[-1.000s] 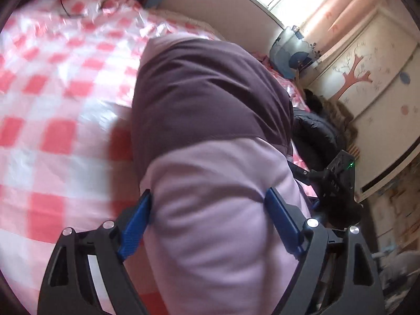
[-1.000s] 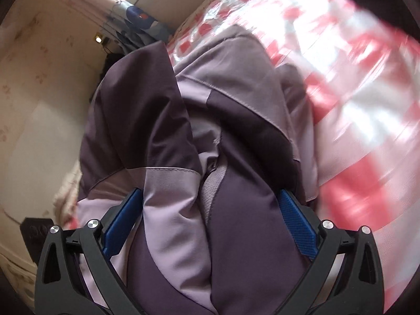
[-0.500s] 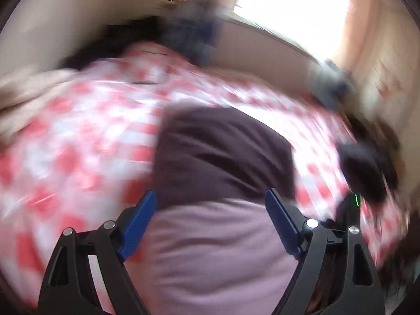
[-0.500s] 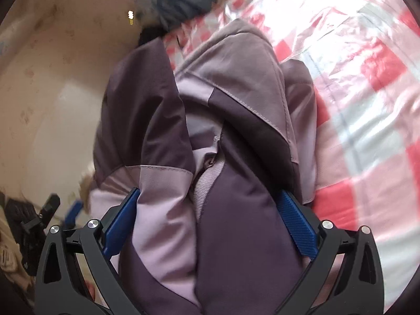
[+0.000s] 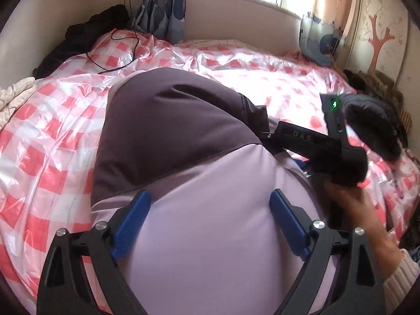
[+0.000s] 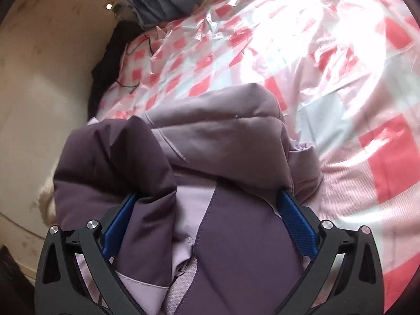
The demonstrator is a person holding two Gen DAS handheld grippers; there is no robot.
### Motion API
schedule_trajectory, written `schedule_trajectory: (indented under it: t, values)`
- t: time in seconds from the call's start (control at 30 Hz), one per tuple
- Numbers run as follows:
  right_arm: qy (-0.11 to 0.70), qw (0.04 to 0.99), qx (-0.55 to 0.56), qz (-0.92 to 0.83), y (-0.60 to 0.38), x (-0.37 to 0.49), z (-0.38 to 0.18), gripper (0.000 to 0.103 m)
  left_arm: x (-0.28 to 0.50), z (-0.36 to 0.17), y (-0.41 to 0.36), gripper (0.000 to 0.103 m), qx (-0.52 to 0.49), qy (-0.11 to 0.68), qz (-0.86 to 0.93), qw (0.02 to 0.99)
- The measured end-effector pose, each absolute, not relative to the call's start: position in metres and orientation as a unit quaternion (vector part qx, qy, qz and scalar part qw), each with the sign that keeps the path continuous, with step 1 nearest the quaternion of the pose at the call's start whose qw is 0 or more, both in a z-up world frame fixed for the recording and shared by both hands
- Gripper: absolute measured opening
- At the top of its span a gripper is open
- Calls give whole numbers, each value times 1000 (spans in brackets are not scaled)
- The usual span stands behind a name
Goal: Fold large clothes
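Mid-fold, I judge — the jacket is bunched into a thick two-tone bundle, dark purple over lilac, filling the centre and bottom of both views and lying on the bed with its pink-check plastic cover.

Left gripper: my fingers are spreading apart right now, lilac padding still bulging between them. Blue pads look just at the fabric, not biting in — I read that as letting go.

Right gripper: fingers straddle the folded stack wide, with fabric bulging against both pads, lower centre of the right view. Looks clamped on the bundle, hood or collar flap draped above.

In the left view the right gripper's body sits mid-right, the person's hand on it at the lower right.

Next, as I see it: left clears the bundle without dragging the top layer, right sets its end down flat, then both press the stack square. Padding is springy — expect it to puff back open if released too fast.
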State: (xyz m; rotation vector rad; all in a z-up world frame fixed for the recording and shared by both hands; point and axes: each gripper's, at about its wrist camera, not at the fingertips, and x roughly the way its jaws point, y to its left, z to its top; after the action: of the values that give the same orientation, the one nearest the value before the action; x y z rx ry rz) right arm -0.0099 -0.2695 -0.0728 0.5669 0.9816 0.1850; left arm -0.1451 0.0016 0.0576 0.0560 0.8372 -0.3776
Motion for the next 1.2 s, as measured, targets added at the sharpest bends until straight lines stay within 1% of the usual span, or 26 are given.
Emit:
schedule_trajectory:
  t: [0.1, 0.2, 0.27, 0.33, 0.37, 0.43, 0.47, 0.57, 0.6, 0.63, 0.73, 0.8, 0.83, 0.87, 0.9, 1.03, 1.1, 1.2]
  values:
    - [492, 834, 235, 81, -265, -9, -59, 97, -148, 54, -9, 94, 44, 405, -177, 896]
    - [455, 867, 193, 68, -256, -44, -15, 96, -147, 56, -1, 95, 30, 409, -182, 894]
    - [434, 877, 192, 79, -254, -76, -4, 96, -147, 55, 1, 96, 18, 408, -183, 894]
    - [467, 863, 175, 78, -242, -93, -29, 96, -148, 55, -1, 96, 23, 406, -180, 896]
    - [474, 855, 195, 85, -243, -95, -51, 97, -150, 54, -6, 96, 38, 406, -177, 896]
    - [476, 837, 251, 104, -255, -97, -70, 97, -156, 53, -15, 96, 66, 403, -167, 897]
    - [480, 830, 263, 102, -258, -96, -68, 97, -160, 55, -17, 96, 75, 405, -164, 897]
    - [462, 859, 211, 69, -249, -119, -32, 96, -174, 74, 0, 96, 47, 395, -151, 905]
    - [454, 866, 200, 62, -247, -126, -27, 96, -177, 79, 6, 96, 40, 390, -142, 909]
    - [454, 866, 202, 60, -246, -131, -30, 96, -180, 81, 15, 96, 36, 386, -130, 912]
    - [462, 833, 291, 87, -257, -133, -67, 97, -179, 77, 34, 96, 36, 392, -107, 913]
    - [458, 826, 315, 95, -261, -136, -74, 97, -175, 69, 45, 96, 18, 402, -114, 908]
    - [458, 827, 311, 95, -259, -133, -76, 97, -172, 64, 50, 96, 0, 411, -127, 903]
    - [459, 828, 306, 96, -256, -132, -75, 97, -166, 54, 57, 96, -42, 433, -166, 885]
    - [461, 829, 299, 101, -246, -126, -75, 97, -164, 48, 61, 96, -57, 434, -167, 883]
    - [478, 829, 262, 124, -202, -91, -73, 97, -174, 48, 80, 96, -34, 414, -109, 903]
    - [483, 819, 267, 159, -171, -67, -81, 97, -179, 56, 100, 96, -35, 411, -79, 907]
    - [489, 811, 249, 201, -133, -53, -88, 97, -183, 61, 114, 96, -13, 413, -39, 910]
